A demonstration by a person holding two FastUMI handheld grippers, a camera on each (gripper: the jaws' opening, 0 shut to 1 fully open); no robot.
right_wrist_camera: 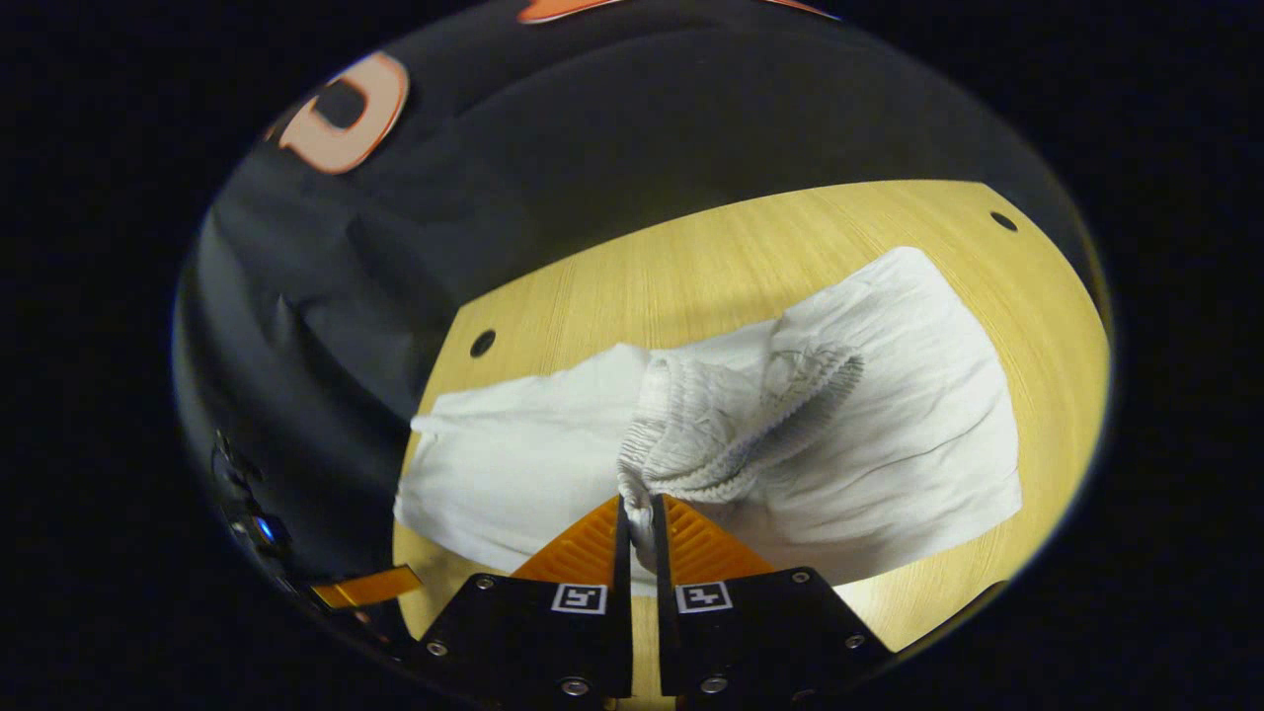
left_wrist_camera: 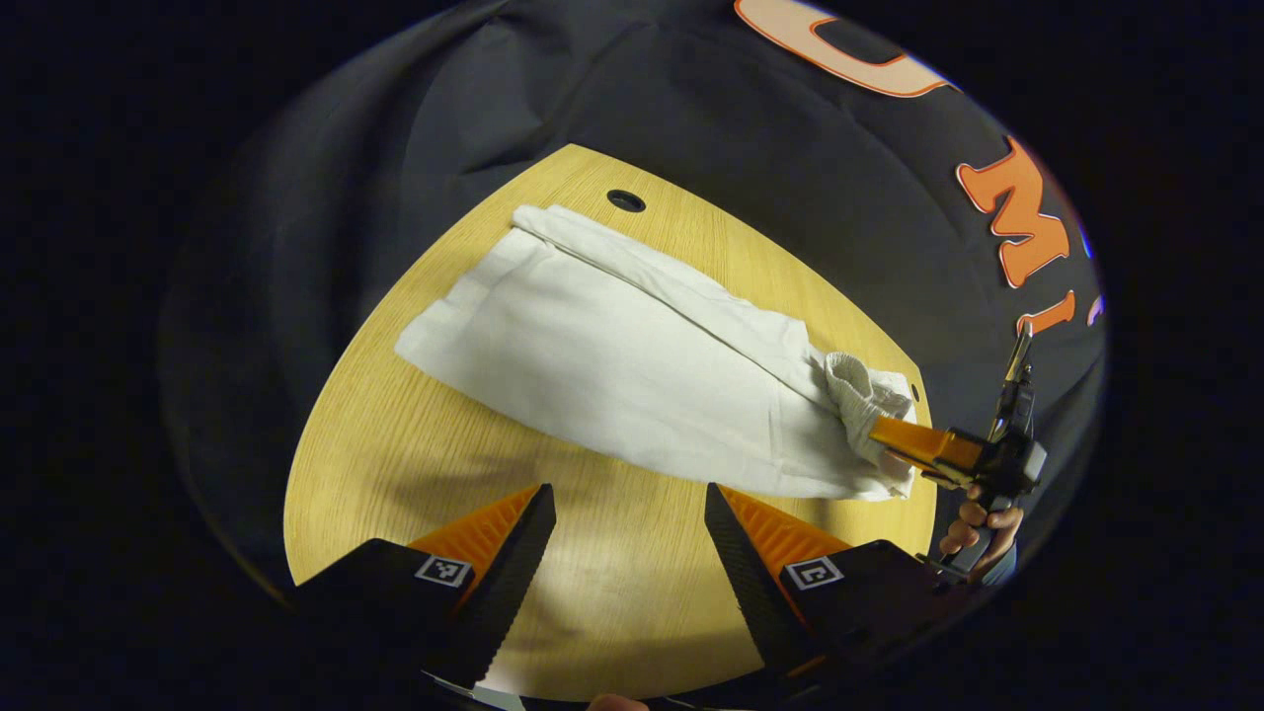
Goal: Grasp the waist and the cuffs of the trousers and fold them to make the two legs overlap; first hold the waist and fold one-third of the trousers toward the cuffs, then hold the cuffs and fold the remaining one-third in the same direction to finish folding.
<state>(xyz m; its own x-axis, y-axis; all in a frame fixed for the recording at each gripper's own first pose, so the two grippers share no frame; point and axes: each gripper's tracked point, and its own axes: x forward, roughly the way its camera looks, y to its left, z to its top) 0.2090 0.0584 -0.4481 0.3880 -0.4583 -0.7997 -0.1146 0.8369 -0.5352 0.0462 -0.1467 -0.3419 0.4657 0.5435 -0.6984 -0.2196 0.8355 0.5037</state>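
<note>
White trousers (left_wrist_camera: 632, 365) lie stretched across the wooden table (left_wrist_camera: 395, 464), legs overlapping, cuffs toward the far left and waist at the right. My left gripper (left_wrist_camera: 630, 513) hovers open over bare table in front of the trousers, nothing between its fingers. In the left gripper view my right gripper (left_wrist_camera: 889, 439), held by a hand (left_wrist_camera: 978, 523), pinches the ribbed waistband (left_wrist_camera: 859, 390) and lifts it slightly. In the right gripper view my right gripper (right_wrist_camera: 638, 518) is shut on the elastic waistband (right_wrist_camera: 711, 444), which bunches up above the trousers (right_wrist_camera: 889, 425).
The table has a round cable hole (left_wrist_camera: 626, 200) at its far edge, beyond the cuffs, and small holes (right_wrist_camera: 482, 343) near its corners. The black cloth wall (left_wrist_camera: 691, 99) surrounds the table on all far sides. Part of the left gripper (right_wrist_camera: 365, 588) shows at the lower left of the right gripper view.
</note>
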